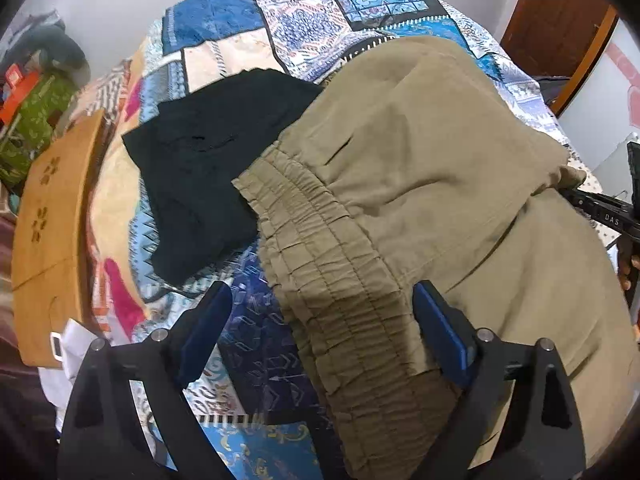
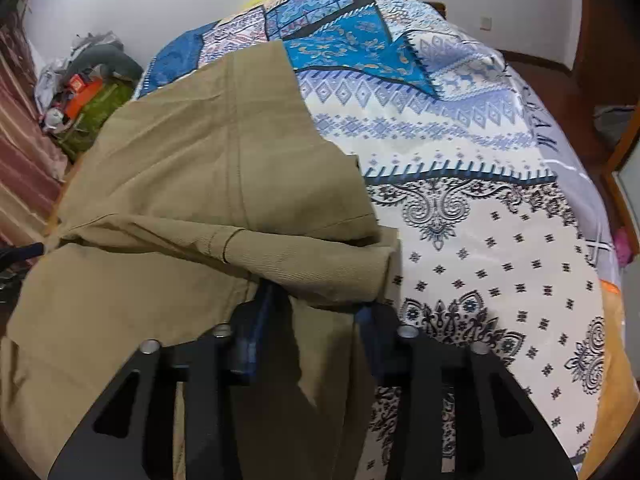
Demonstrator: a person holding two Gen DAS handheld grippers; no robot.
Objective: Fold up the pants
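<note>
I see left gripper (image 1: 320,320) fingers apart, straddling the pants (image 1: 400,184) waistband on the bed (image 1: 224,24); right gripper (image 2: 316,312) fingers clamped on a pants fold.

The pants (image 1: 400,184) lie on the bedspread (image 1: 248,32), a folded garment (image 1: 208,168) touching their left side.

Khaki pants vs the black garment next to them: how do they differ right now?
The khaki pants are olive-tan; the black garment is black. The khaki pants cover more of the patterned bedspread than the black garment. The khaki pants overlap the black garment's edge, waistband on top. The left gripper straddles the khaki waistband with jaws apart; nothing is at the black garment. Both lie on the bedspread.
</note>
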